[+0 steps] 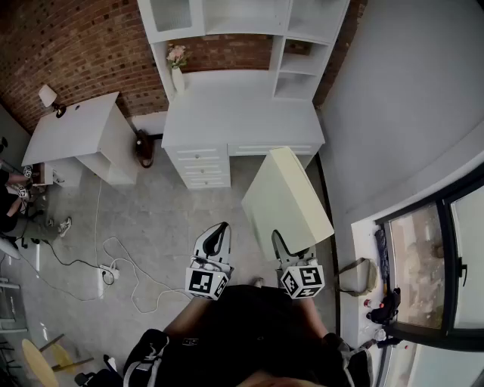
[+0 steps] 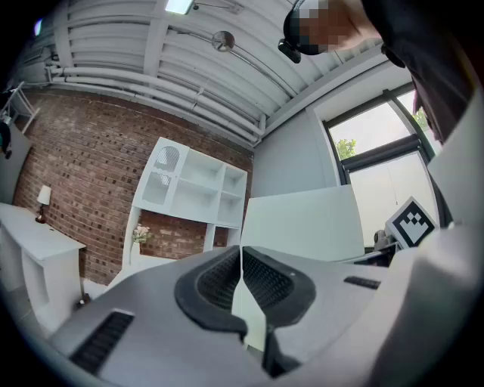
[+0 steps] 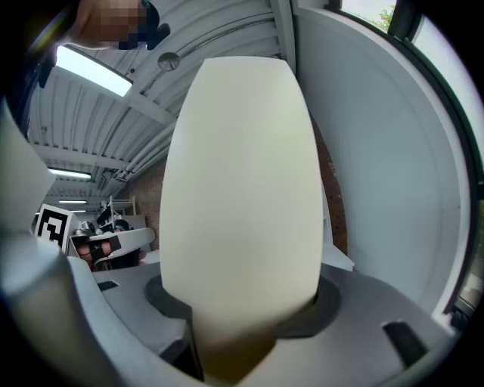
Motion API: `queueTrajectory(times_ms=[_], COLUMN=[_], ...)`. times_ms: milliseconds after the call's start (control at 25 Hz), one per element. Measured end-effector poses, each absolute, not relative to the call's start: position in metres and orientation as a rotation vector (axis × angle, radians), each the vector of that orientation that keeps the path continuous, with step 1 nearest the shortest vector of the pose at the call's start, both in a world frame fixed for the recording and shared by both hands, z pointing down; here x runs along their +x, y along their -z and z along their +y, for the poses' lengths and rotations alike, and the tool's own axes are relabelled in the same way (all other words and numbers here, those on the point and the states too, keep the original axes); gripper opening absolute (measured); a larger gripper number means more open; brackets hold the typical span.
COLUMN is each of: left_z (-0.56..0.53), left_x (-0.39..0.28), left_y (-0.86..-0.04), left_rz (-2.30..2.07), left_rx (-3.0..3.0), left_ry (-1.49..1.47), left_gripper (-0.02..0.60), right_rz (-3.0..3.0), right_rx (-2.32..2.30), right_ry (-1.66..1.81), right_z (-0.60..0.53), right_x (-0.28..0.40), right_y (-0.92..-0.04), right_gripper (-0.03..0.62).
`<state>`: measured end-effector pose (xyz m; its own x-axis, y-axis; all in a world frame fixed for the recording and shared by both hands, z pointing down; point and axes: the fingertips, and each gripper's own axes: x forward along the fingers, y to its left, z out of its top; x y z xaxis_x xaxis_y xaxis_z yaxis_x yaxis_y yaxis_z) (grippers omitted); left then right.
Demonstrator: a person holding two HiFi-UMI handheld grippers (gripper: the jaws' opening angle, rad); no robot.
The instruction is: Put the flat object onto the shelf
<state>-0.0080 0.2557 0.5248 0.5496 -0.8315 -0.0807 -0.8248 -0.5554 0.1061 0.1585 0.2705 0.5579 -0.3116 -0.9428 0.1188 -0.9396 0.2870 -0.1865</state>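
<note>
Flat object (image 1: pixel 287 200) is bound for the shelf (image 1: pixel 281 57) above the desk (image 1: pixel 242 113), well apart ahead. Its long axis runs forward from the right gripper (image 1: pixel 293 246), clamped on its near end. Left gripper (image 1: pixel 219 230), jaws together, holds nothing.

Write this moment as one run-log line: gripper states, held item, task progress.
left gripper: shut, empty | right gripper: shut on flat board | shelf unit: ahead, flat board not yet on it

The flat object (image 1: pixel 287 200) is cream; the shelf (image 1: pixel 242 17) white; the brick wall (image 1: pixel 76 45) reddish-brown; the floor (image 1: pixel 166 219) grey.
</note>
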Motion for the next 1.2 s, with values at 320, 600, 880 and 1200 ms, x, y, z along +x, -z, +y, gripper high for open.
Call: queueTrajectory(times_ms=[320,600,880,1200], left_z=[0.260,0.252,0.241,0.211], left_x=[-0.014,-0.031,-0.059,-0.094], left_y=[-0.525,-0.527,-0.529,-0.549], left_rz=[-1.450,-1.435,-1.393,-1.349], left_rx=[2.715,2.705,2.723,2.734], left_ry=[0.192,0.197,0.202,0.164], left_gripper=[0.017,0.017,0.017,0.017], right_rz=[2.523,2.507,2.500,2.472], right_rx=[-1.832,-1.827,-1.866,-1.908], right_ry=[0.337,0.374,0.378,0.389], right_z=[0.274,0.268,0.260,0.238], right_x=[0.151,0.136,0.108,0.071], right_y=[-0.558,-0.557,-0.562,-0.574], right_gripper=[0.276,0.279,0.279,0.278])
